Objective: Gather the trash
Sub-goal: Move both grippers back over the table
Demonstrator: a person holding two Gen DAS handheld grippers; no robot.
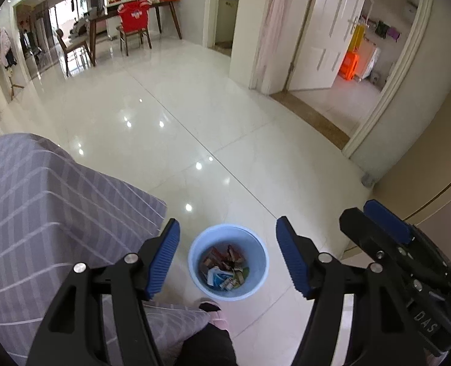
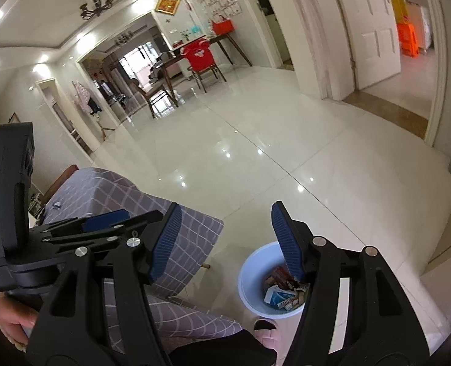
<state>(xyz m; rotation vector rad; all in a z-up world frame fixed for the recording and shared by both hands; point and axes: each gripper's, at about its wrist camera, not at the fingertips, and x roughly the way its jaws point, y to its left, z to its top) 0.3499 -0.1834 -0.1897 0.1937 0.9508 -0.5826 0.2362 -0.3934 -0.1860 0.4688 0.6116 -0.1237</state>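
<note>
A light blue bin (image 1: 256, 277) stands on the floor below both grippers, with several wrappers and packets (image 1: 224, 267) inside. In the right wrist view the bin (image 2: 253, 277) sits low right, partly behind the right finger. My left gripper (image 1: 228, 259) is open and empty, held above the bin. My right gripper (image 2: 225, 242) is open and empty, above and left of the bin. The right gripper's blue pad (image 1: 385, 221) shows at the right of the left wrist view. The left gripper (image 2: 103, 219) shows at the left of the right wrist view.
A table under a grey checked cloth (image 1: 42, 213) stands left of the bin. A small scrap (image 2: 56, 205) lies on the cloth. The person's pink slipper (image 1: 216, 312) is beside the bin. A glossy tiled floor (image 1: 195, 122) stretches to a dining table with chairs (image 1: 134, 27). An open doorway (image 1: 347, 76) is at the right.
</note>
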